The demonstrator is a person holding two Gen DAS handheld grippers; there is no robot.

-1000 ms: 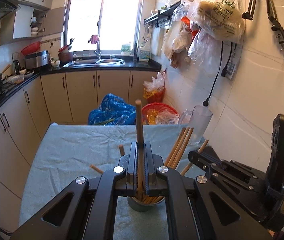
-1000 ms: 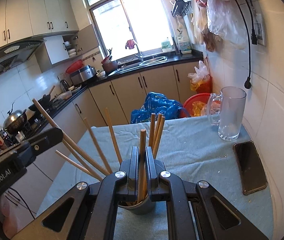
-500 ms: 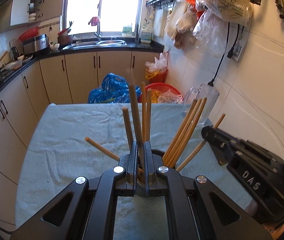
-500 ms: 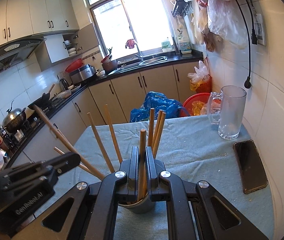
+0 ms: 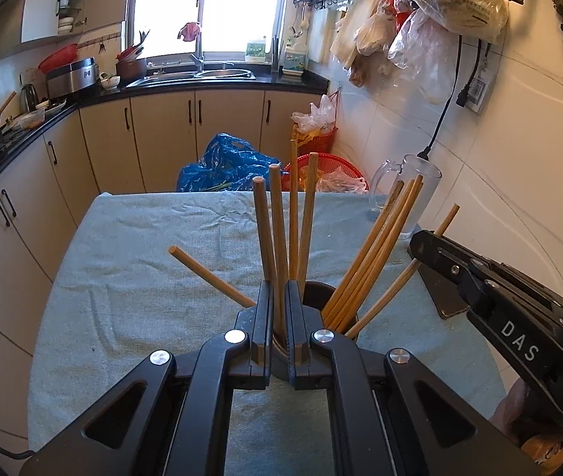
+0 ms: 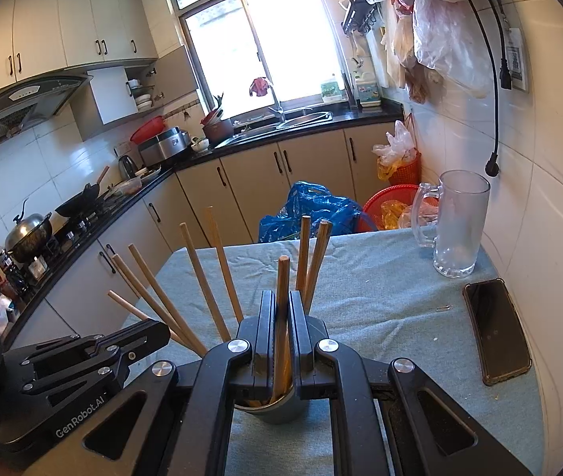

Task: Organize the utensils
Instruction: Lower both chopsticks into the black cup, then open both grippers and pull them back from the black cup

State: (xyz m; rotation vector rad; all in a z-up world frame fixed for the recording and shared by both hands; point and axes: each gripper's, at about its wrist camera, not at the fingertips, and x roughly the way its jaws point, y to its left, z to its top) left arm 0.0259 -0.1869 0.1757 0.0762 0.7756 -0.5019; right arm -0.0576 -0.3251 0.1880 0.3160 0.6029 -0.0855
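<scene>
Chopsticks [image 5: 372, 254] standing fanned out in a dark round cup [image 6: 281, 406] on the cloth-covered table [image 5: 154, 246], near its front edge. Some upright at the middle, a cluster leaning to the right in the left wrist view, one lone stick leaning low to the left.

Left gripper [image 5: 279, 297] right over the cup, jaws nearly closed with a narrow slot between them. One upright chopstick [image 5: 278, 238] running down through that slot into the cup; whether pinched or merely framed, cannot tell.

Right gripper [image 6: 282, 309] likewise above the cup, jaws drawn close around a single chopstick [image 6: 282, 301] standing almost vertical, lower end down inside the cup. Grip itself, firm or slack, cannot tell.

Both grippers side by side, each seen at the edge of the other's view.

Glass mug [image 6: 458, 224] upright at the far right corner of the table, beside the tiled wall. Phone [image 6: 495, 331] lying flat, screen up, nearer along the right edge, apart from the mug. Blue bag [image 5: 225, 166] and red basket [image 5: 329, 162] on the floor beyond the table.
</scene>
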